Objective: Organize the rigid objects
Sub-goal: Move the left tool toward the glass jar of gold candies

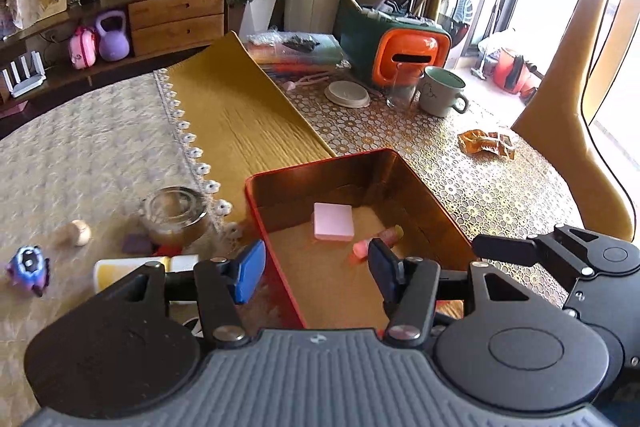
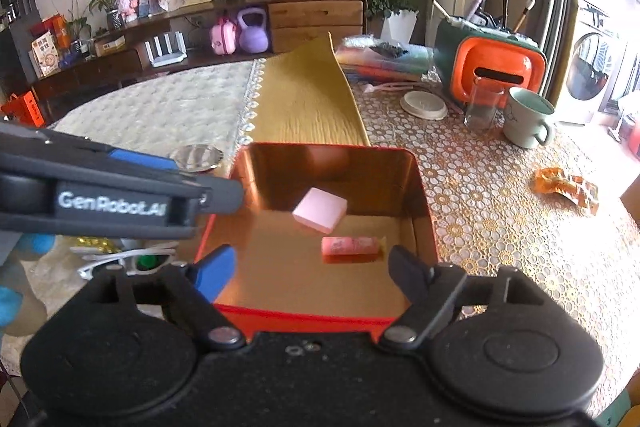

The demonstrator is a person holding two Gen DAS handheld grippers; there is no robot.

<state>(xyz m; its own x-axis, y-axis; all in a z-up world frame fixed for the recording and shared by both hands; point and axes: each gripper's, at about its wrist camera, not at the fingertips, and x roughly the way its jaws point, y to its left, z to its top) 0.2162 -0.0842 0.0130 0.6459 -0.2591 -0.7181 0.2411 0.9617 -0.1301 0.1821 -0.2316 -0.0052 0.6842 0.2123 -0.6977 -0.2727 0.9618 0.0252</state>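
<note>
Two small things already lie inside the red tin box (image 2: 320, 315): a pink square block (image 2: 319, 208) near the back wall and a pink wrapped bar (image 2: 350, 249) just in front of it, a little apart. I think the box is the place where the hard little things get tidied away, so the job looks started but not finished. The right gripper (image 2: 312, 273) hangs over the near edge of the box with its fingers spread wide and nothing between them. The left gripper (image 1: 316, 269) hangs over the left wall of the box, also spread and holding nothing. More things wait on the white cloth to the left of the box: a glass jar (image 1: 174, 213), a little white ball (image 1: 80, 231), a blue and purple toy (image 1: 28, 269) and a white tube (image 1: 132, 267). Farther back, well apart from the box, stands a mug (image 1: 440, 91).
</note>
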